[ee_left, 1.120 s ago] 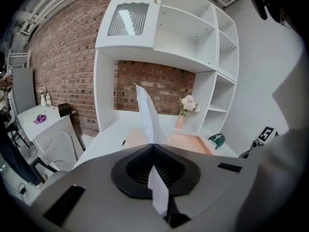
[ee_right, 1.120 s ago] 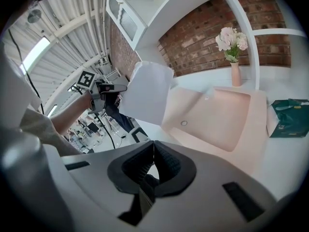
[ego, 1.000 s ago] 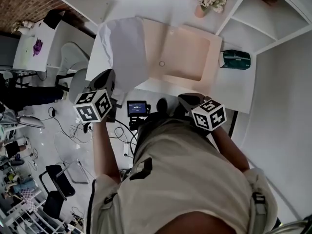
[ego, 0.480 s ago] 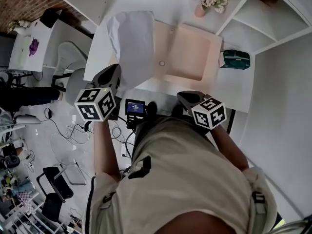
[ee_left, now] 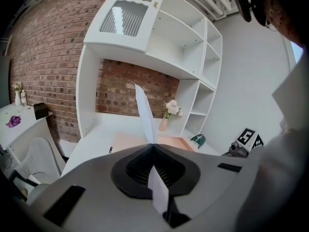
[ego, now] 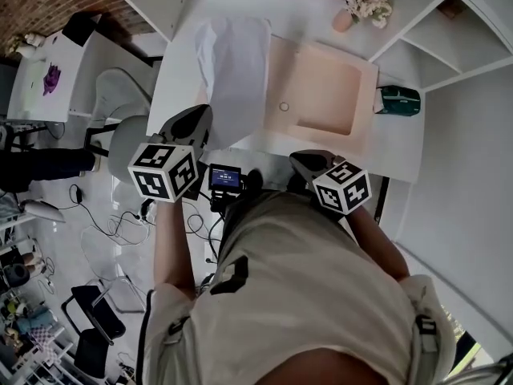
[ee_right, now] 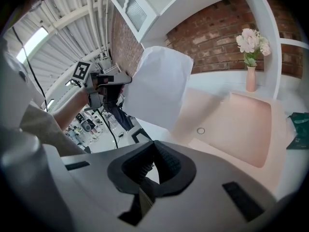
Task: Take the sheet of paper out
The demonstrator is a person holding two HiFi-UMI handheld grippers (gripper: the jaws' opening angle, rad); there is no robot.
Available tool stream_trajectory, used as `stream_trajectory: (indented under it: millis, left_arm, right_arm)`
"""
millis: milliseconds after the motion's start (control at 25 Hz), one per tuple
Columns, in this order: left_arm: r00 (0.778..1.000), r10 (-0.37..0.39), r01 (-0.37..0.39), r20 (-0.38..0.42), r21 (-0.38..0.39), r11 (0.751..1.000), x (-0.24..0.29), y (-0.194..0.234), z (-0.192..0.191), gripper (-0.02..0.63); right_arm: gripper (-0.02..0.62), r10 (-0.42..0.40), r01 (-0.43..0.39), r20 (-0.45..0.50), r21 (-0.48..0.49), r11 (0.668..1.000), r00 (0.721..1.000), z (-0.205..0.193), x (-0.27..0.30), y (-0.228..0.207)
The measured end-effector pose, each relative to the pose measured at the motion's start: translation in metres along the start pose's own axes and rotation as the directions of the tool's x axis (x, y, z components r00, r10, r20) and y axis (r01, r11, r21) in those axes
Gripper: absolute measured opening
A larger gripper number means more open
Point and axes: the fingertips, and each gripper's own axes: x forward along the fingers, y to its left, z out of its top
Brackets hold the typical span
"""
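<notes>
The left gripper (ego: 200,112), fingers closed on the near edge of the sheet of paper (ego: 236,66), holds it raised over the left part of the pink folder (ego: 325,91) on the desk (ego: 304,10), while the right gripper (ego: 304,160) is closed and empty; the next move is probably to draw the sheet fully clear.

Head view: near edge of the sheet of paper (ego: 235,74) is hidden behind my left gripper (ego: 200,117). On the peach folder (ego: 325,95), a small ring (ego: 284,107) is too small for me to identify. Right gripper view: green object (ee_right: 299,129) is cut off at the right edge.
</notes>
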Motion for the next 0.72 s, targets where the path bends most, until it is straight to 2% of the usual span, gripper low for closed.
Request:
stream_trajectory:
  millis: [320, 720]
  left_arm:
    - [0.998, -0.058, 0.058, -0.014, 0.022, 0.998, -0.002, 0.015, -0.005, 0.017]
    - [0.995, -0.094, 0.095, -0.036, 0.015, 0.995, 0.017, 0.019, -0.001, 0.015]
  right_arm:
    - [0.025, -0.043, 0.043, -0.005, 0.002, 0.999, 0.999, 0.003, 0.016, 0.016]
    - [0.025, -0.097, 0.096, 0.025, 0.036, 0.995, 0.995, 0.004, 0.01, 0.011]
